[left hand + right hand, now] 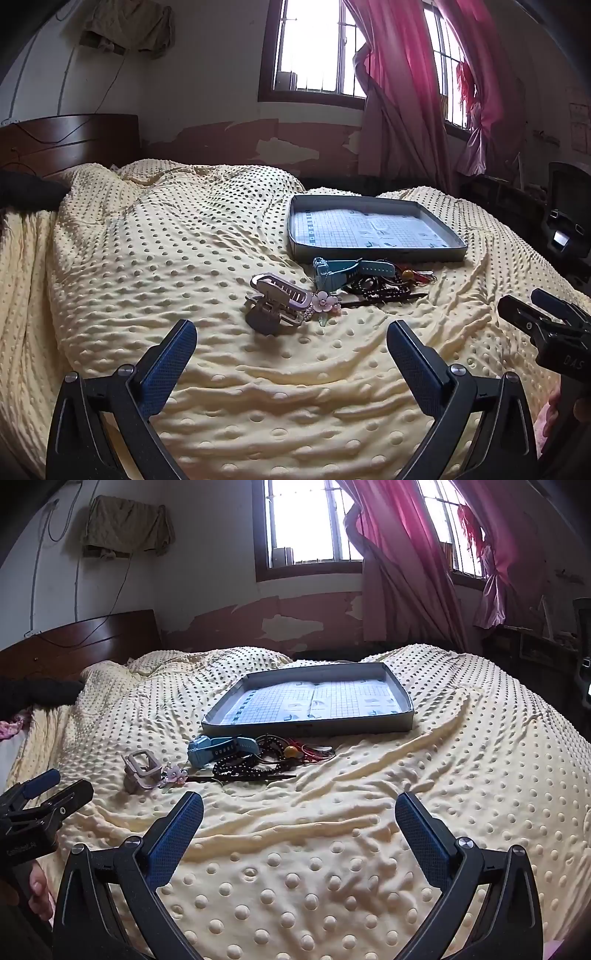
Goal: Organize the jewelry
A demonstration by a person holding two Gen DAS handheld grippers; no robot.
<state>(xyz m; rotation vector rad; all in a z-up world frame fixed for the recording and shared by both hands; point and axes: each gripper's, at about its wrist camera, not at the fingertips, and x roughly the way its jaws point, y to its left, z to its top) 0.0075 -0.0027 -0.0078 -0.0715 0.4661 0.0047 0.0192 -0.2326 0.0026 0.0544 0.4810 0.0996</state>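
In the left wrist view, the left gripper fills the bottom of the frame with its jaws spread wide and nothing between them. Just above the gap, a little left of centre, lies the pink hair claw on the yellow dotted blanket. A small flower clip touches its right side. The rest of the pile runs rightward from there: the blue watch, then the dark bead strand, with a thin dark hairpin stretched left to right along the near edge. The empty grey tray sits directly behind the pile in the upper right of centre. The right gripper pokes in at the right edge; its opening cannot be judged here.

In the right wrist view, the right gripper is likewise wide open and empty at the bottom. Here the pile sits up and to the left of the gap: hair claw far left, watch and beads nearer centre. The tray lies straight ahead, above centre. The left gripper shows at the left edge.

Judged from both views, the left gripper is the nearer one to the hair claw, which lies almost straight ahead of it, while the right gripper faces the tray and the bead end of the pile.
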